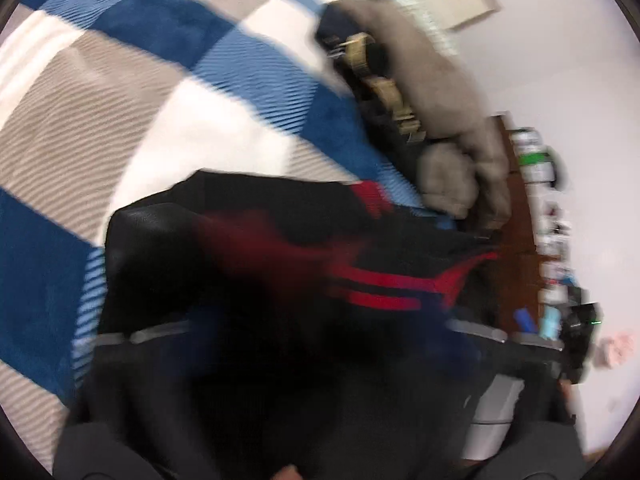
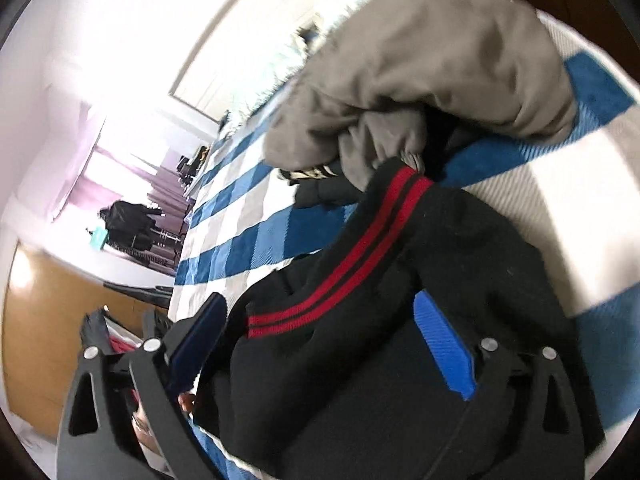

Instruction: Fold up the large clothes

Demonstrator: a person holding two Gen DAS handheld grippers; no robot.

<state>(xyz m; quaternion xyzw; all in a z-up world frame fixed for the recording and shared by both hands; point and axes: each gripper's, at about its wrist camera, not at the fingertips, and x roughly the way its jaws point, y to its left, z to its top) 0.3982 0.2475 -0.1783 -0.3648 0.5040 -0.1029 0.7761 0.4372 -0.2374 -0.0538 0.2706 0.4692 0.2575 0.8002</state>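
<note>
Bed with a blue, white and grey checked blanket (image 1: pixel 120 92) fills both views; landmark for everything below is the black garment with red stripes (image 2: pixel 360 264) lying on it.

Left wrist view, blurred by motion: garment (image 1: pixel 280 248) bunched low and centre, directly under and ahead of the left hand-held gripper (image 1: pixel 316 336). Its fingers show only as dark shapes at either side with grey bars, standing wide apart; cloth lies between them but nothing looks pinched. Beyond the garment, up and right, a heap of grey clothing (image 1: pixel 432 92) with tan straps on something dark. Further right of the garment, a brown shelf edge (image 1: pixel 516 248) crowded with small bottles, too blurred to name.

Right wrist view, sharper: wooden floor and a bright window off to the left of the garment. Right hand-held gripper (image 2: pixel 320 344) spread wide, one dark-blue pad left of the cloth, one bright-blue pad (image 2: pixel 444 352) resting against its right side; garment sits loose between, not clamped. Red double stripe runs diagonally from near the left finger up toward the grey pile (image 2: pixel 420 76), so the garment's long axis points away from the gripper. Grey pile touches the garment's far end.

Judgement: both grippers sit right at the garment; right one looks better placed on a visible edge for the next grab.
</note>
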